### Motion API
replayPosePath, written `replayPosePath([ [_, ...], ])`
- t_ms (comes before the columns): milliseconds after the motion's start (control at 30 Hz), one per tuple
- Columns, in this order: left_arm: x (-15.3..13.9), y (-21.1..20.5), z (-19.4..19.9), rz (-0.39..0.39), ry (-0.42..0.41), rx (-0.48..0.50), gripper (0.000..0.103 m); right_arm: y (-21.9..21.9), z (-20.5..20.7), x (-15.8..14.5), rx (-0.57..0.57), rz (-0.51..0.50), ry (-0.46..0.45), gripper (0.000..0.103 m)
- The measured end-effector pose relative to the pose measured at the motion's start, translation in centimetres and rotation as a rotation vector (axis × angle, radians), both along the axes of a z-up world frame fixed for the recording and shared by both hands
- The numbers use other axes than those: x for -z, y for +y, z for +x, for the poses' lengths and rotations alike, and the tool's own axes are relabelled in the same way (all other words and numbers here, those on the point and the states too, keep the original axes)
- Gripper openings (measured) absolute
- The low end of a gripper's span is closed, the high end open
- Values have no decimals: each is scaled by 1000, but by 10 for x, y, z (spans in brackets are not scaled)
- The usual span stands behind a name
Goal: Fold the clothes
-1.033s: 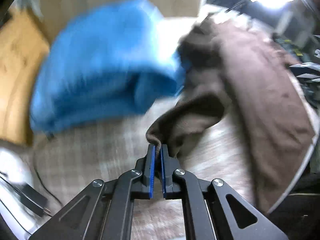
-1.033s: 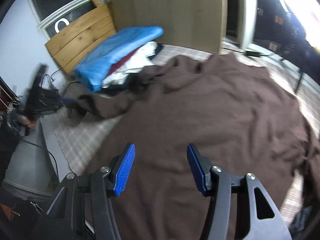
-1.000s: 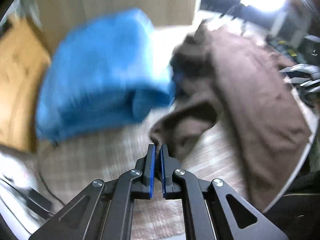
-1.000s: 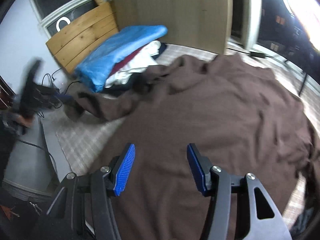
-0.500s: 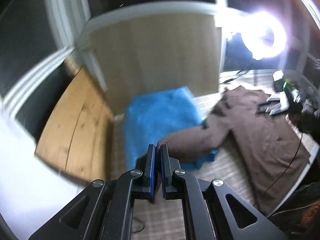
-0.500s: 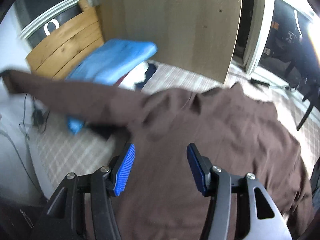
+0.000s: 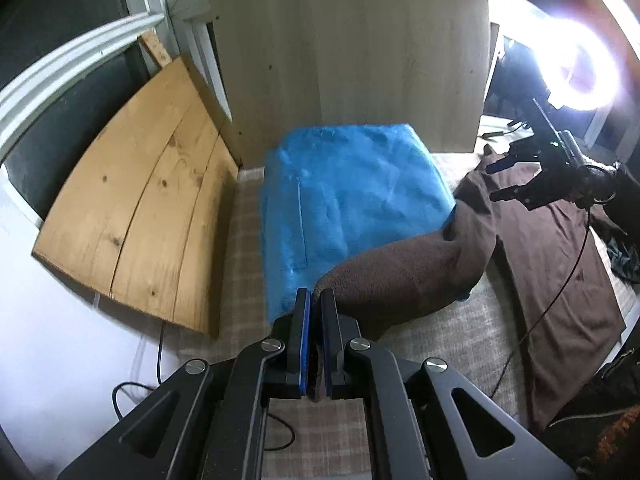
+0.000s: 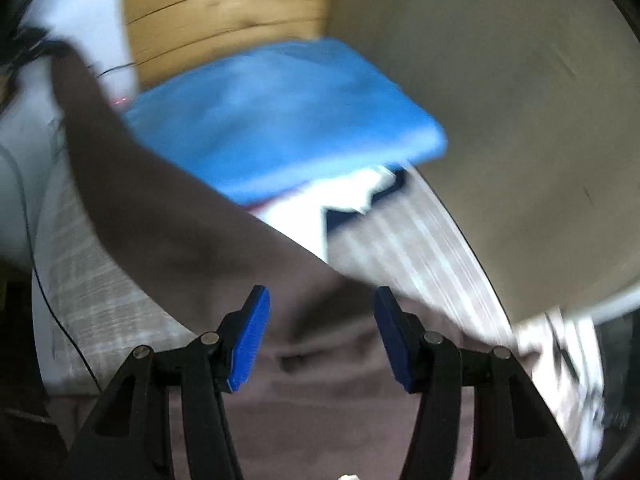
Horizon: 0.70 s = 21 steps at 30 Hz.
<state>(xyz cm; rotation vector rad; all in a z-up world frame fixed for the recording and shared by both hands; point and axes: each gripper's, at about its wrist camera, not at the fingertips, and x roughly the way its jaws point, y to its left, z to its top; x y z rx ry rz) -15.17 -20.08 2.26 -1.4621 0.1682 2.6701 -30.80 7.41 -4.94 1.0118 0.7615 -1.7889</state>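
Observation:
A large brown garment (image 7: pixel 556 264) lies spread on the checked bed cover. Its sleeve (image 7: pixel 404 276) is lifted off the bed and stretched toward me, its cuff pinched in my left gripper (image 7: pixel 315 300), which is shut on it. In the right wrist view the same sleeve (image 8: pixel 168 208) runs taut from the upper left down to the garment's body (image 8: pixel 320 408). My right gripper (image 8: pixel 320 332) hovers open above the shoulder and collar area with nothing between its fingers. It also shows in the left wrist view as the right gripper (image 7: pixel 508 180), over the garment's far end.
A stack of folded clothes topped by a blue fleece (image 7: pixel 352 208) sits at the head of the bed, against a pale wooden panel (image 7: pixel 348 52). A pine board (image 7: pixel 136 216) leans at the left. A ring light (image 7: pixel 576 68) glares at the right. Cables (image 7: pixel 160 384) trail beside the bed.
My left gripper has pulled the sleeve cuff up and away from the garment, stretching the sleeve taut. My right gripper has swept across the garment toward its collar end and rolled.

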Motion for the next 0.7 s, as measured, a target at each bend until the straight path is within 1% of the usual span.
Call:
replayPosePath([
  [100,4,1,-3,-3,-25,-9,4,-36,27,-17,-168,-92,-18,54],
  [133,5,1,-4,-5,-33,-11,4,-47,37,-23,-229,-125,-14,59],
  [167,6,2,-4,-6,-40,-14,4,-59,49,-28,-291,-149,10,65],
  [200,6,2,-5,-5,-45,-18,4,-71,61,-32,-349,-167,33,66],
  [300,6,1,-9,-4,-56,-21,4,-100,86,-28,-484,-158,101,66],
  [333,5,0,-12,-6,-58,-15,4,-107,89,-24,-500,-138,111,66],
  [367,5,0,-15,-8,-60,-11,5,-113,91,-20,-510,-120,111,57],
  [400,5,0,-20,-10,-61,-7,5,-116,85,-18,-501,-114,69,41],
  [433,6,-1,-26,-5,-63,-4,9,-116,75,-20,-482,-125,-3,1],
  [467,8,-1,-34,1,-68,0,9,-114,64,-23,-459,-146,-70,3],
  [500,10,-2,-41,-4,-68,-1,13,-107,50,-31,-421,-195,-112,3],
  [533,13,-2,-49,-18,-63,-7,23,-100,38,-37,-384,-225,-125,3],
  [633,23,-9,-72,-46,-49,-36,39,-83,-3,-44,-233,-246,-124,3],
  [667,27,-14,-77,-40,-46,-52,40,-80,-15,-44,-186,-247,-120,3],
  [700,31,-20,-81,-27,-48,-71,40,-77,-29,-41,-130,-242,-143,3],
])
